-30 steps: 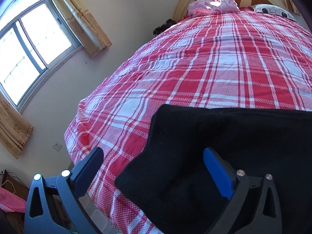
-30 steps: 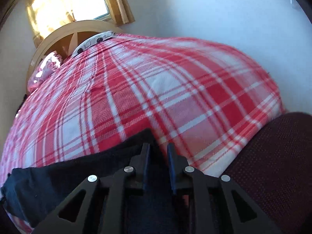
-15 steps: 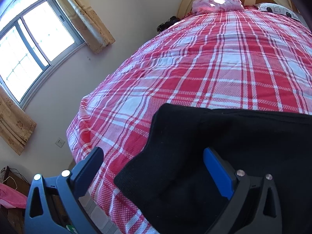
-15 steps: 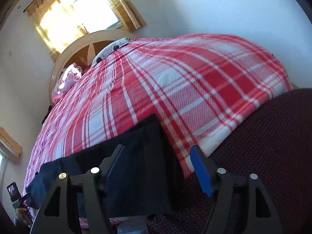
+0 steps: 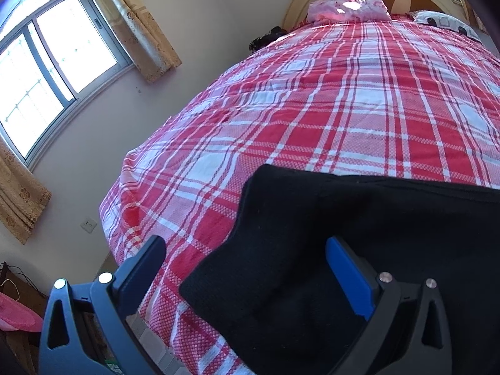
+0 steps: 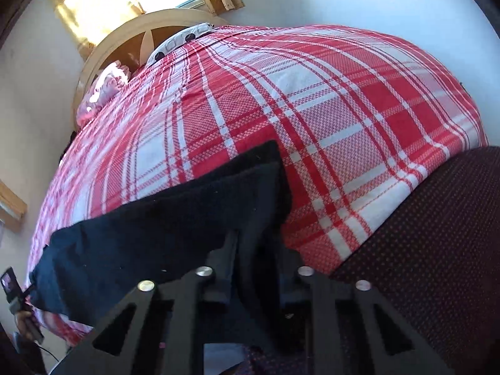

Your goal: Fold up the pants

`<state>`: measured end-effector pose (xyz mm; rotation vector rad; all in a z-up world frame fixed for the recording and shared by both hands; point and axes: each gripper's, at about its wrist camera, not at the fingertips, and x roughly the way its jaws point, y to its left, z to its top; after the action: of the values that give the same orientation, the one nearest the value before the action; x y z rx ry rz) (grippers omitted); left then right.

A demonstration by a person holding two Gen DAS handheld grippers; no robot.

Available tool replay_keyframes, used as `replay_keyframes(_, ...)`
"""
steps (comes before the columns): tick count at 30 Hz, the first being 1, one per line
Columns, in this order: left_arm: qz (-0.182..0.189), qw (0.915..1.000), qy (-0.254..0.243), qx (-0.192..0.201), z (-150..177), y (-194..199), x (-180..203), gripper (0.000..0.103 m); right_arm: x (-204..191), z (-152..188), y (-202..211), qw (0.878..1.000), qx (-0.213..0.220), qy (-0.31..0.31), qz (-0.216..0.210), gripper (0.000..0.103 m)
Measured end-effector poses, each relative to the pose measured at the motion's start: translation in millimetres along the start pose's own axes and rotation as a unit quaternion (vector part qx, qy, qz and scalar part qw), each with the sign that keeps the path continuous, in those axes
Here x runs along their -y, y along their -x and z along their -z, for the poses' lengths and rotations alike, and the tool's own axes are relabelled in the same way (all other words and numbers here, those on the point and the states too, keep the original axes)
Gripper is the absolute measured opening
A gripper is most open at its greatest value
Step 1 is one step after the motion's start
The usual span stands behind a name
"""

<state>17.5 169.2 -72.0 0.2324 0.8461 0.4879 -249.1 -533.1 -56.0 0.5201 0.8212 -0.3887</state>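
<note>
Bed (image 5: pixel 359 118) with red plaid sheet filled both views; black pants (image 5: pixel 343 250) lay across its near edge, stretched side to side, one end close to the left corner, the other in the right view (image 6: pixel 175 225). Right gripper (image 6: pixel 254 250) was closed on a pinch of the pants' end, cloth bunched between the fingers. Left gripper (image 5: pixel 247 268) was wide open, nothing gripped, its fingers straddling the other end of the fabric. Likely step: grab both ends for a fold. To do it well, left should probably close on both layers at the edge, matching the right's height, then lift evenly so the cloth doesn't sag or twist. Pants looked thick, matte, knit-like, already doubled at the right end, edges roughly aligned, few wrinkles.
</note>
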Motion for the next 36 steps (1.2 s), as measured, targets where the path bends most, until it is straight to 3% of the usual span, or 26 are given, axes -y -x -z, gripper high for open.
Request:
replay_keyframes(2, 0.014, 0.9999, 0.006, -0.003, 0, 0, -4, 0.103, -14, -1, 10, 1.000, 0.006, -0.007, 0.006, 0.018)
replay_keyframes(5, 0.039, 0.9989, 0.026, -0.010, 0, -1, -12, 0.103, -56, -2, 36, 0.999, 0.027, -0.011, -0.032, 0.018)
replay_keyframes(10, 0.073, 0.9961, 0.047, -0.008, 2, 0, -16, 0.103, -178, 4, 72, 0.989, 0.048, 0.100, -0.099, 0.018)
replay_keyframes(16, 0.096, 0.9947, 0.035, 0.005, 3, 5, -16, 0.103, -302, 49, 36, 0.966, 0.002, 0.210, -0.148, 0.018)
replay_keyframes(20, 0.099, 0.9945, 0.034, 0.007, 5, 4, -19, 0.103, -360, 91, -8, 0.953, -0.012, 0.274, -0.132, 0.019)
replay_keyframes(22, 0.097, 0.9947, 0.034, 0.004, 6, 1, -21, 0.103, -380, 111, -26, 0.948, 0.003, 0.299, -0.107, 0.023)
replay_keyframes(23, 0.096, 0.9948, 0.036, 0.002, 7, -1, -22, 0.103, -385, 118, -33, 0.947, 0.009, 0.305, -0.103, 0.032)
replay_keyframes(24, 0.097, 0.9946, 0.038, 0.000, 8, -3, -24, 0.103, -387, 126, -40, 0.945, 0.010, 0.311, -0.105, 0.049)
replay_keyframes(27, 0.100, 0.9940, 0.044, -0.002, 9, -4, -26, 0.103, -392, 149, -46, 0.937, 0.032, 0.323, -0.127, 0.080)
replay_keyframes(29, 0.100, 0.9941, 0.043, -0.001, 9, -4, -26, 0.103, -400, 164, -44, 0.928, 0.047, 0.347, -0.128, 0.086)
replay_keyframes(31, 0.097, 0.9945, 0.038, 0.002, 8, -4, -25, 0.103, -405, 176, -37, 0.918, 0.050, 0.364, -0.148, 0.086)
replay_keyframes(34, 0.094, 0.9950, 0.033, 0.004, 7, -3, -23, 0.103, -403, 177, -15, 0.897, 0.035, 0.365, -0.245, 0.086)
replay_keyframes(36, 0.095, 0.9949, 0.034, 0.003, 7, -3, -23, 0.103, -399, 173, -2, 0.898, 0.060, 0.370, -0.233, 0.086)
